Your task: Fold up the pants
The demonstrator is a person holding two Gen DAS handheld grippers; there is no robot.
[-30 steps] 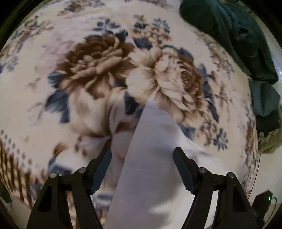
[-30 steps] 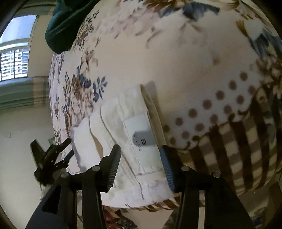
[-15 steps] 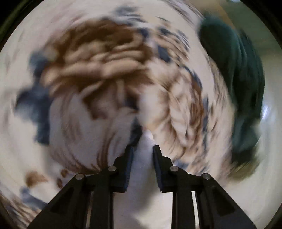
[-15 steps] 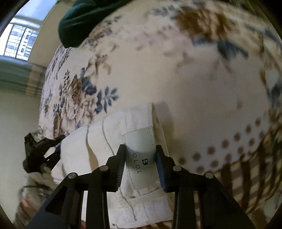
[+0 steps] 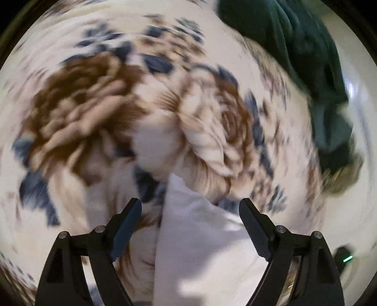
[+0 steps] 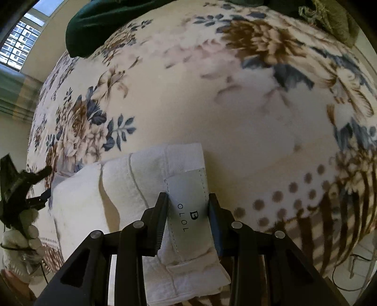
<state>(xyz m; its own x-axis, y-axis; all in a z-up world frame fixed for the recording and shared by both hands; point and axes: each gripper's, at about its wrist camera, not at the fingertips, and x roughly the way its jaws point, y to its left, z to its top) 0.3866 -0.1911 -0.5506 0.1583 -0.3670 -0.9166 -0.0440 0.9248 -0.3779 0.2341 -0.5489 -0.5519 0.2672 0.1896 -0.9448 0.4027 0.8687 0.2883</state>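
White pants (image 6: 132, 186) lie folded on a floral blanket (image 6: 212, 106). My right gripper (image 6: 188, 219) is shut on the waistband at its grey label (image 6: 188, 202). In the left wrist view, blurred by motion, my left gripper (image 5: 189, 226) is open, its fingers either side of the pants' white leg end (image 5: 200, 235) and not touching it. The left gripper (image 6: 26, 188) also shows at the far left of the right wrist view, held by a gloved hand.
A dark green garment (image 5: 306, 58) lies at the blanket's far right edge, also visible in the right wrist view (image 6: 99, 23). An olive cloth (image 6: 334, 21) sits at the top right. A window (image 6: 16, 47) is at the far left.
My left gripper closed on the pants' leg end half a second ago and has now opened wide again. My right gripper closed on the waistband label and stays shut.
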